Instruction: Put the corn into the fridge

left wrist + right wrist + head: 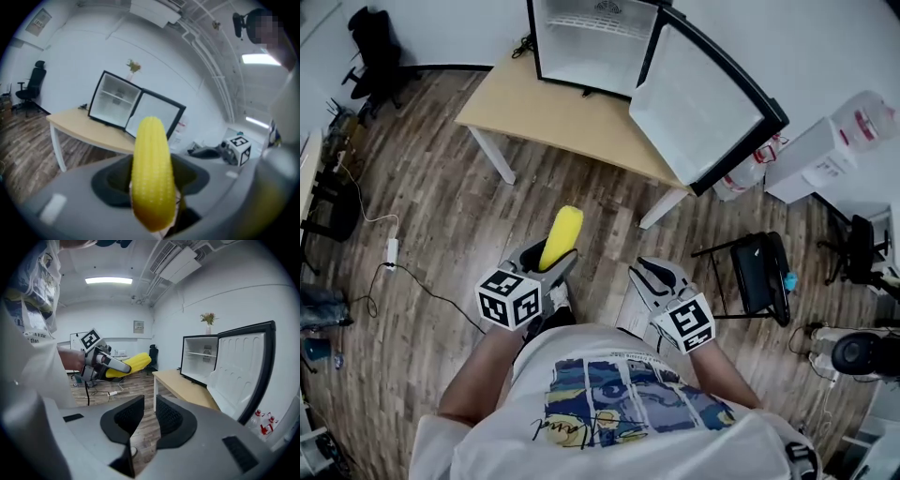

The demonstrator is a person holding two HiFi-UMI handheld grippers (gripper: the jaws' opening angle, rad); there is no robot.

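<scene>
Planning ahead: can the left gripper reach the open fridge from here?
Likely not yet: the fridge stands open, unblocked, but the left gripper, holding the corn, is well short of the table.

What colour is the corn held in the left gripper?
Yellow; the corn shows best in the left gripper view.

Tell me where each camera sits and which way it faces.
Head view: sits on the person's head, faces steeply down at the light wooden table and the open black-framed mini fridge; shows the person's shirt, left gripper and right gripper.
Left gripper view: rides the left gripper, faces the fridge along jaws gripping the yellow corn cob.
Right gripper view: rides the right gripper, faces the fridge along empty, slightly parted jaws; shirt shows at left.
Shared: all three show fridge and corn.
</scene>
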